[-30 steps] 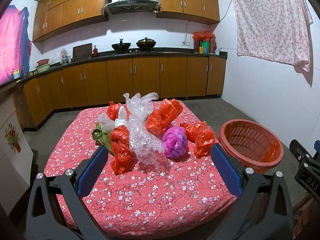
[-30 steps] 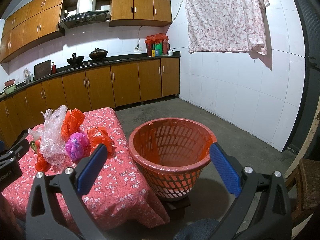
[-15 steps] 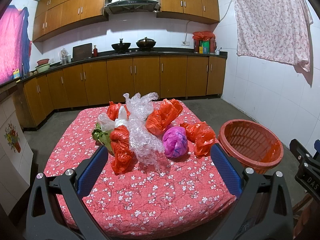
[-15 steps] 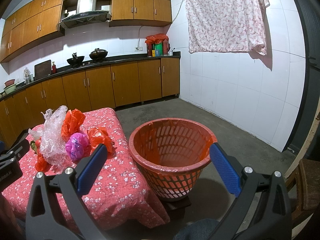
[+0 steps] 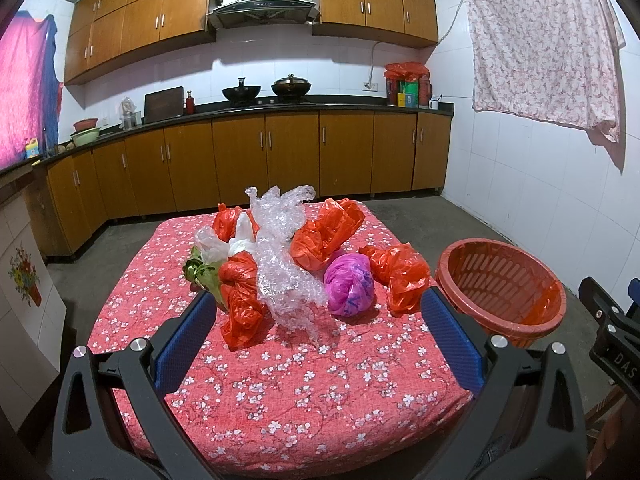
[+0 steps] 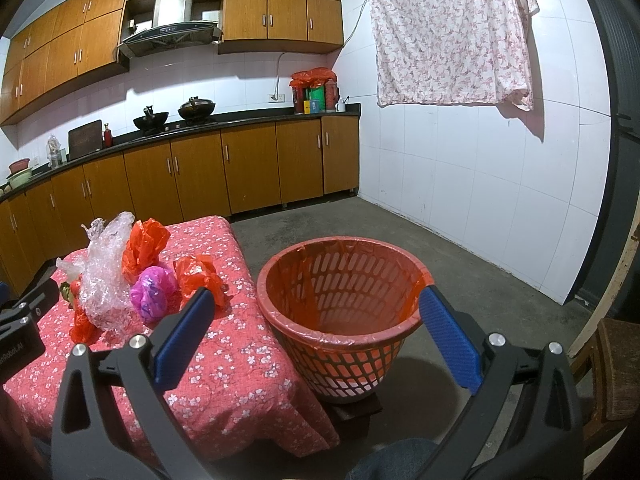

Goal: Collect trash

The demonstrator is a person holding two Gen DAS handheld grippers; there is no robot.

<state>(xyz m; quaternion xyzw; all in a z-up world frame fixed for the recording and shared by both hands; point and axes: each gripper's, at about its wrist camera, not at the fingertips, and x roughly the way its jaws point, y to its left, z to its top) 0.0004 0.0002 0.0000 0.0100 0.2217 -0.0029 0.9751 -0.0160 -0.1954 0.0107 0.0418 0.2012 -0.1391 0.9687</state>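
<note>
**A:** Trash pile (image 5: 288, 264) sat mid-table on the floral tablecloth (image 5: 320, 380), all of it uncollected. Nothing had gone into the basket (image 6: 340, 304), which looked empty apart from its red liner.

**B:** What was in the pile?

**A:** Crumpled clear bubble wrap (image 5: 284, 264) in the centre, several orange-red bags around it, a pink-purple bag (image 5: 350, 290) toward the basket side, a white bag and some green leafy scrap (image 5: 200, 274) on the far-left side. The orange bag (image 5: 400, 274) at the right edge lay closest to the basket.

**B:** Grippers?

**A:** Left gripper (image 5: 316, 336) was spread wide, holding nothing, short of the pile and pointed at it. Right gripper (image 6: 316, 336) was also spread wide and empty, aimed at the basket rim, touching nothing.

**B:** Basket position?

**A:** On the floor just beside the table's right edge, upright on a small dark block, rim below tabletop level as far as I could judge.

**B:** Progress?

**A:** Zero, in my judgement. Every piece was left to pick and drop. The bubble wrap overlapped neighbouring bags, so it would likely drag them along.
</note>
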